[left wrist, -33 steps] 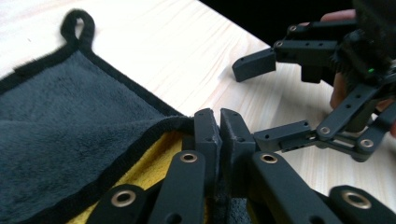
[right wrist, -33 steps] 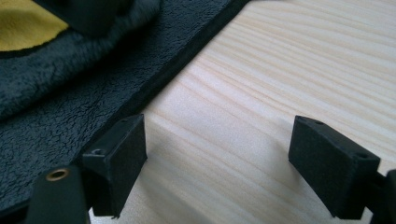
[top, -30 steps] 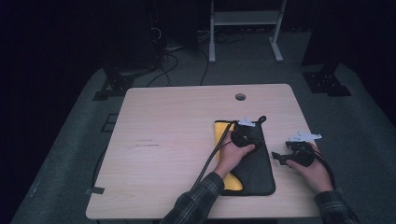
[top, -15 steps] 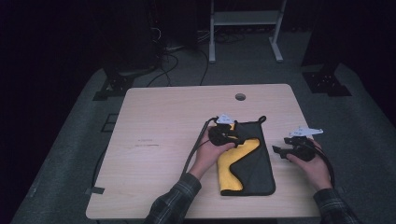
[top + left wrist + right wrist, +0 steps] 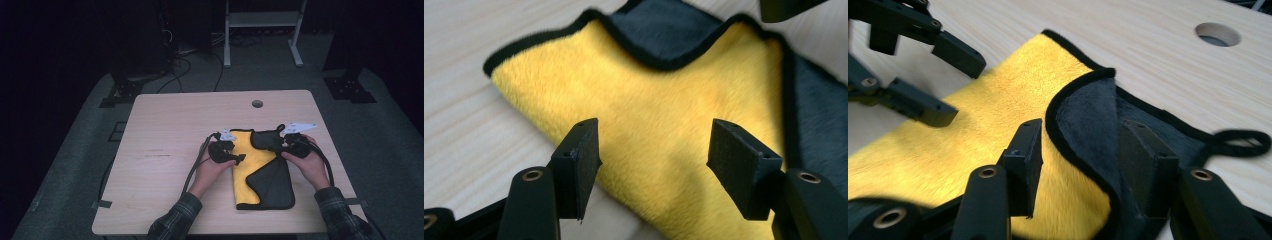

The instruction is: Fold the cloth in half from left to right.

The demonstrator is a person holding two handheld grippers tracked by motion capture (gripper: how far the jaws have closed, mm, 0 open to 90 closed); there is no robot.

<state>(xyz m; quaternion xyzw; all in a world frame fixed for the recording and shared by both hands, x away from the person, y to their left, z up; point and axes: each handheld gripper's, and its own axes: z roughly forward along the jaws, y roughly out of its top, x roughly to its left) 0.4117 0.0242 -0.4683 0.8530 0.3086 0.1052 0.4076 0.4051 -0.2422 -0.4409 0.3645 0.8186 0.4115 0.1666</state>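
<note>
A plush yellow-and-black folded cloth (image 5: 260,172) lies on the pale wooden worktop (image 5: 170,135). The left tool (image 5: 651,150) hangs wide open over its yellow face; the right tool (image 5: 1080,155), also open, straddles a raised black fold.

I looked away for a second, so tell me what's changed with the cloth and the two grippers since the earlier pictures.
The left gripper slid left off the cloth, uncovering more yellow. The right gripper moved in from the bare table onto the cloth's folded black flap, jaws open around its edge. The cloth stays on the table.
</note>
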